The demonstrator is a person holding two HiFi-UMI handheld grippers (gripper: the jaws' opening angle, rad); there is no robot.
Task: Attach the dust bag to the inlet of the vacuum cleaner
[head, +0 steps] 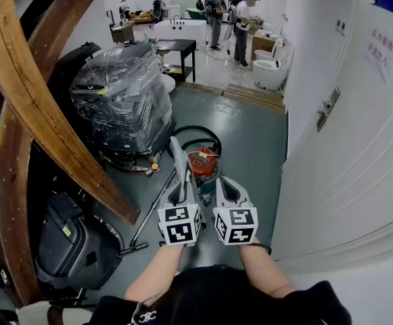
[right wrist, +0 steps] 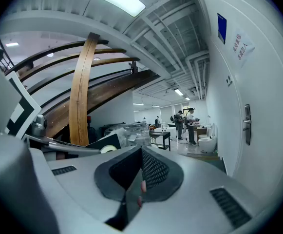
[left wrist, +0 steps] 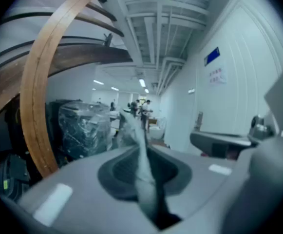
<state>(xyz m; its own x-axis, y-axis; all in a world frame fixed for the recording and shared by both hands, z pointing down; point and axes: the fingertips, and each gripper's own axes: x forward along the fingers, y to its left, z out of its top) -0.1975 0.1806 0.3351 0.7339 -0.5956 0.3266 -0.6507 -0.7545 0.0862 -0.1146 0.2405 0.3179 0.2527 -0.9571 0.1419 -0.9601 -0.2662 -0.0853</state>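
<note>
The red vacuum cleaner (head: 203, 162) stands on the grey floor with its black hose (head: 197, 132) looped behind it. My left gripper (head: 181, 193) is held just in front of it and is shut on a pale grey dust bag (head: 176, 156), which sticks up past the jaws. In the left gripper view the dust bag (left wrist: 140, 155) runs as a thin strip between the closed jaws of the left gripper (left wrist: 148, 182). My right gripper (head: 223, 183) is beside it, shut with nothing in it. In the right gripper view the pads of the right gripper (right wrist: 134, 191) meet. Neither gripper view shows the vacuum's inlet.
A plastic-wrapped machine (head: 123, 101) and a curved wooden beam (head: 44, 124) stand at the left, with a black machine (head: 67, 239) below. A metal wand (head: 153, 207) lies on the floor. The white wall and door (head: 345, 154) close off the right. People stand far back.
</note>
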